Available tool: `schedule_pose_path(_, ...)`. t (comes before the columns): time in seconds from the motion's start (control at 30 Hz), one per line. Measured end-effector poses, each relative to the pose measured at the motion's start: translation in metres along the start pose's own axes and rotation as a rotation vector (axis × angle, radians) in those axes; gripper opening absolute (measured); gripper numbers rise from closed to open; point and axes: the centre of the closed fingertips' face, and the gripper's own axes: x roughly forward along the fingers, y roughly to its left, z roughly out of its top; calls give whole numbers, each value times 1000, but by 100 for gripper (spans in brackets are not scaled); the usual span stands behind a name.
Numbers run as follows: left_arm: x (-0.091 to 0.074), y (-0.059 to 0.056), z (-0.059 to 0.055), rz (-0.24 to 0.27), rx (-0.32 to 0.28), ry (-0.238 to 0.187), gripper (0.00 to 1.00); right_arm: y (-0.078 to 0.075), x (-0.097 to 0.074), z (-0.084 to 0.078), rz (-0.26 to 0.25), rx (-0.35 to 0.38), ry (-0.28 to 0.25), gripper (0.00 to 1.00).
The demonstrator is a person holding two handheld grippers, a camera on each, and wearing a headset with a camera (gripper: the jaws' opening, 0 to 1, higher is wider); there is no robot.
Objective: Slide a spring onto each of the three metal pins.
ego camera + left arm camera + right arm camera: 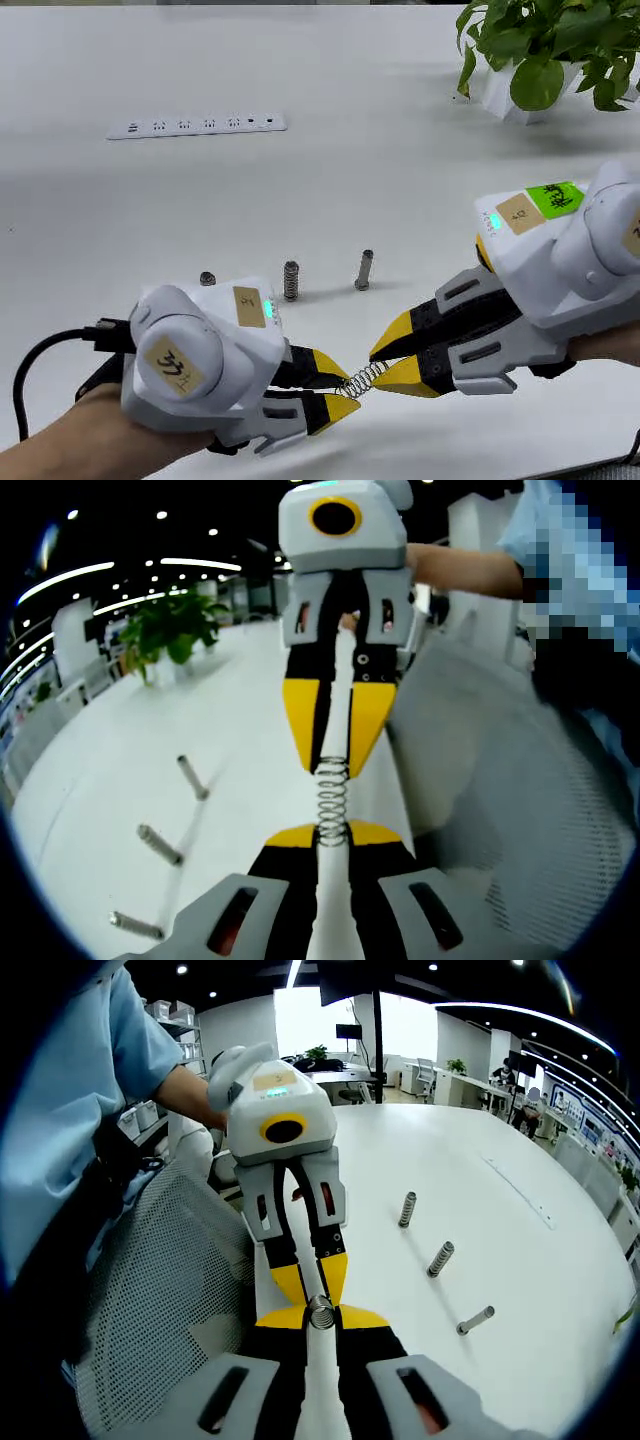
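Steel spring (364,379) spans between left hand-held gripper (349,389) and right hand-held gripper (376,371), both clamped on its ends.

both ends of the spring (362,379) sit hidden between the jaws.

Looks like an open-plan office. Broad white worktable (400,150) with a flat white multi-socket power strip (197,125) and a leafy green plant in a white pot (545,45). Beyond, rows of pale desks (470,1085), a dark monitor (348,1032), more potted greenery (457,1065). Overhead, long white strip lights (195,563) and small round downlights (72,514) on a dark ceiling.
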Motion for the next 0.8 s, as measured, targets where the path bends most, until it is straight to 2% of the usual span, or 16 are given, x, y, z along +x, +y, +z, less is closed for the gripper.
schedule_pose_path(0.23,2,-1,1,-8,2,7,10,0,0,2,3,-32,20,12)
schedule_pose_path(0.47,3,-2,3,-10,-5,-6,9,0,-3,-1,15,-65,36,12)
schedule_pose_path(0.53,4,-3,3,-12,-7,-8,9,0,-4,0,16,-68,39,16)
schedule_pose_path(0.57,5,-4,3,-13,-7,-8,9,0,-4,0,19,-69,46,21)
schedule_pose_path(0.8,7,-5,10,-16,-11,-31,9,0,0,-8,50,-117,119,20)
